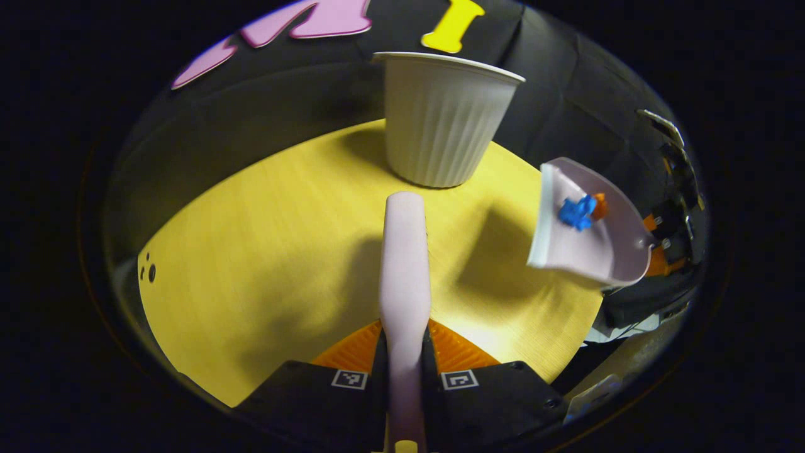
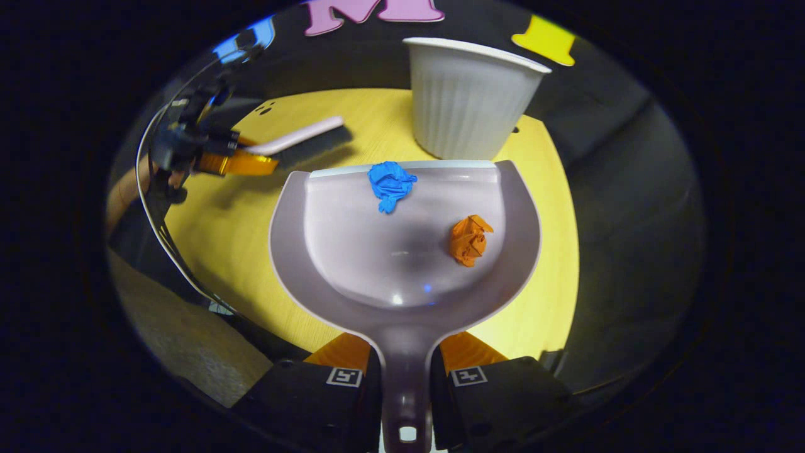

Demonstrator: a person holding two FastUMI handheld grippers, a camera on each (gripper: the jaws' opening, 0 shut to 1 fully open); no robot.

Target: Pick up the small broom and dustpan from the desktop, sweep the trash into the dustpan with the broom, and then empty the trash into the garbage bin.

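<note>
A: Where's the trash?
B: Crumpled blue paper wad (image 2: 391, 185) and orange wad (image 2: 470, 240) lie in the pale plastic dustpan (image 2: 402, 277) — light, loose, apt to roll.
A: Claws?
B: Right claw (image 2: 405, 371) clamps its stiff handle; left claw (image 1: 405, 371) grips the pale broom (image 1: 404, 264) — white ribbed bin (image 2: 468, 100) ahead on the yellow worktop (image 2: 251, 214).

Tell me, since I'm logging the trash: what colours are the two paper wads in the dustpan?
One wad is blue, the other orange; clearest in the right gripper view.

Glossy plastic dustpan (image 2: 402, 264), wood-grain desktop (image 2: 541, 302)
</note>
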